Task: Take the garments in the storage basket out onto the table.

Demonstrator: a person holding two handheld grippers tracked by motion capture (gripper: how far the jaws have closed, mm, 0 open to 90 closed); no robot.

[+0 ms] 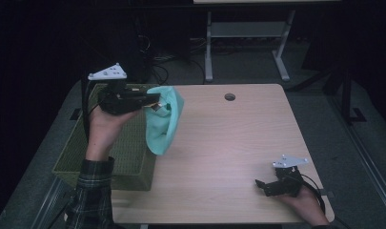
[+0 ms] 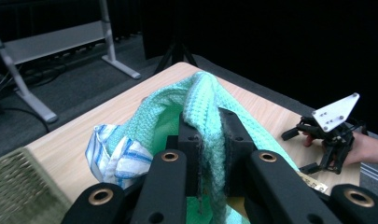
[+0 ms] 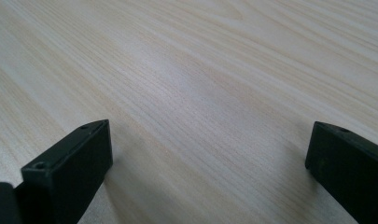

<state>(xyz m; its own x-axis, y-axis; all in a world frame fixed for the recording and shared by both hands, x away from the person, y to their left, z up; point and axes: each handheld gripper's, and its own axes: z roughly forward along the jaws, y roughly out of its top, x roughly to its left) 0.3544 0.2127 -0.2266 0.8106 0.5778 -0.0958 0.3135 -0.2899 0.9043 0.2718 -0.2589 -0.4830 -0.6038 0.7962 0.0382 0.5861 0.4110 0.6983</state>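
Observation:
A mint-green knitted cloth (image 1: 163, 119) hangs in the air over the table's left edge, pinched between the jaws of my left gripper (image 1: 155, 106). In the left gripper view the green cloth (image 2: 203, 100) folds over and between the two black jaws of the left gripper (image 2: 209, 135), and a blue-and-white striped cloth (image 2: 113, 154) bunches beside it at the left. My right gripper (image 1: 263, 185) rests low on the table near the front right corner. In the right gripper view, the right gripper (image 3: 210, 158) has its jaws wide apart with bare wood between them.
An olive-green woven basket (image 1: 128, 148) stands at the table's left side, under my left hand. The light wooden table (image 1: 228, 143) has a round cable hole (image 1: 229, 97) near its far edge. A white desk frame (image 1: 248, 38) stands on the dark floor behind.

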